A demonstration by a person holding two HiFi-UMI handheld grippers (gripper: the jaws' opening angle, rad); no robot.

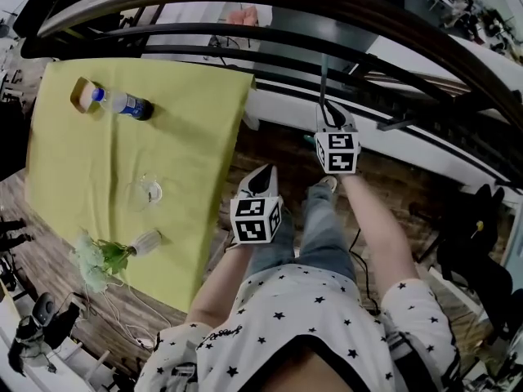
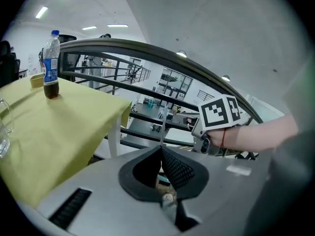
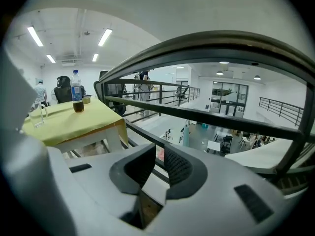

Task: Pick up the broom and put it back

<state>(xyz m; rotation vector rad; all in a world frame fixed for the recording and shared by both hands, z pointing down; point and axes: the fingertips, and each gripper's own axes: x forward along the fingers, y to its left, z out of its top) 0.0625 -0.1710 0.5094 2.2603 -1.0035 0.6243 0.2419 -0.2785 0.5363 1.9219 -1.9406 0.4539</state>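
No broom can be made out with certainty. A thin dark rod (image 1: 324, 84) stands upright by the railing (image 1: 245, 11), just beyond my right gripper (image 1: 331, 121); whether it is the broom's handle I cannot tell. The right gripper (image 3: 158, 154) is held out over the railing bars, its jaws a narrow gap apart with nothing between them. My left gripper (image 1: 263, 172) is lower and closer to the person's legs. In its own view the left gripper (image 2: 161, 149) has its pads meeting at the tips, shut on nothing I can see. The right gripper (image 2: 216, 127) shows there too, held in a hand.
A table under a yellow cloth (image 1: 196, 113) stands to the left, carrying a cola bottle (image 1: 122, 103), a clear glass (image 1: 147, 192) and a bunch of flowers (image 1: 102, 256). Beyond the railing the floor drops to a lower hall. Cables and gear lie at the lower left.
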